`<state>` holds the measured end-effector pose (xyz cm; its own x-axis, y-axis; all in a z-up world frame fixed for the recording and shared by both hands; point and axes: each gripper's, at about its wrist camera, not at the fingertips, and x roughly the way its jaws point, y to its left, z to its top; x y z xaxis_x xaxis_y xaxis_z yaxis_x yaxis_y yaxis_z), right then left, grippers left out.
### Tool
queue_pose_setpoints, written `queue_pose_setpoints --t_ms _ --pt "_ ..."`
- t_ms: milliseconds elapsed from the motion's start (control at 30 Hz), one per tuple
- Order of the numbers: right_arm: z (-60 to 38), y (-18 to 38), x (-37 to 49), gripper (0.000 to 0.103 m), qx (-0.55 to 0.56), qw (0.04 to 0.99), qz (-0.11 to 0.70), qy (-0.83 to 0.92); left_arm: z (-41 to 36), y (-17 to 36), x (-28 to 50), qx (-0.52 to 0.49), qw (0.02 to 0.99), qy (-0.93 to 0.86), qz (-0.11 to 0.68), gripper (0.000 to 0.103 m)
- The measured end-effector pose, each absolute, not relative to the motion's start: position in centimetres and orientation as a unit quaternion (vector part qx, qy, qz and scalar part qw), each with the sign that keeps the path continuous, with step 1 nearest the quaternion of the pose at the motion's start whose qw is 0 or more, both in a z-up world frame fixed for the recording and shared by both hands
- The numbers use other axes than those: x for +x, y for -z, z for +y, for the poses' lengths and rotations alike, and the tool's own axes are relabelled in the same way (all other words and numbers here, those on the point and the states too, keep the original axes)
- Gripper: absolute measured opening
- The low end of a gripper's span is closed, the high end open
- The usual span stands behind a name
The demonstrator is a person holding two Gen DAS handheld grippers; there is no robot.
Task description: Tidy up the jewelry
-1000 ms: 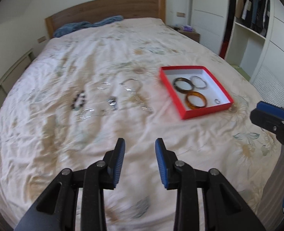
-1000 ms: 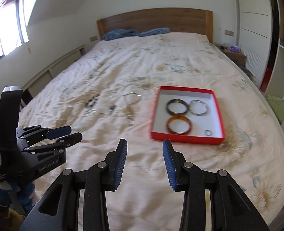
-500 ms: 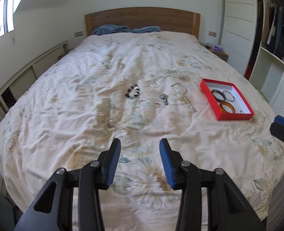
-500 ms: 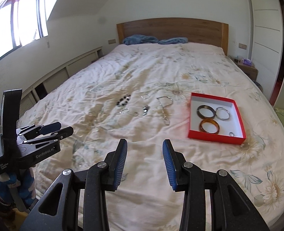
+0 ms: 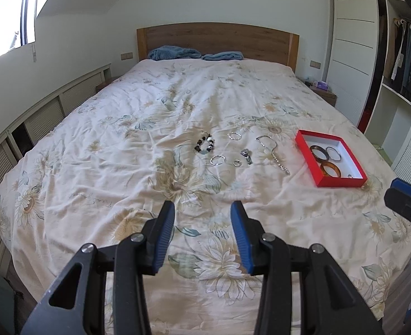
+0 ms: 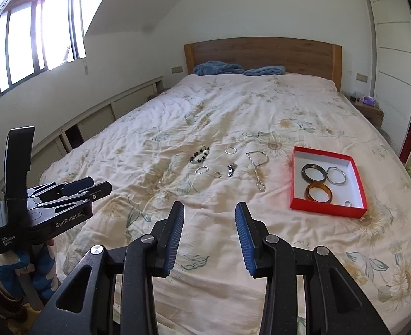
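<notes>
From the left wrist, the left gripper (image 5: 202, 233) hung over the floral bedspread (image 5: 121, 167) with blue-padded jaws parted around nothing, loose bracelets and rings (image 5: 219, 150) lying far ahead, left of the red cardboard box (image 5: 340, 182). From the right wrist, the right gripper (image 6: 209, 236) likewise stood apart and empty, the box (image 6: 328, 211) already holding three bangles (image 6: 318, 180).

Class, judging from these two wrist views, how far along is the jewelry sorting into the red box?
Done: the red box already holds a dark bangle, a silver bangle, an amber bangle and a small ring. In hand: nothing; both grippers' jaws are empty. Left: the beaded bracelet, chain necklace and several small silver pieces lie on the bedspread.
</notes>
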<state>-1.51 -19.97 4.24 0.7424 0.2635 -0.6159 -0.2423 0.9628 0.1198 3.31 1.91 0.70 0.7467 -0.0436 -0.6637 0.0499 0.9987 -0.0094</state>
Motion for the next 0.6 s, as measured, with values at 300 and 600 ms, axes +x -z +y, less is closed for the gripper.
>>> queue_pose_setpoints --t_ms 300,600 --pt "-20.4 -2.8 0.2 0.038 0.025 0.933 0.332 -0.134 1.5 0.0 4.4 0.006 0.929 0.022 0.371 0.04" --pt "-20.3 -0.7 3.6 0.038 0.032 0.925 0.354 -0.134 1.5 2.1 7.9 -0.002 0.917 0.031 0.398 0.04"
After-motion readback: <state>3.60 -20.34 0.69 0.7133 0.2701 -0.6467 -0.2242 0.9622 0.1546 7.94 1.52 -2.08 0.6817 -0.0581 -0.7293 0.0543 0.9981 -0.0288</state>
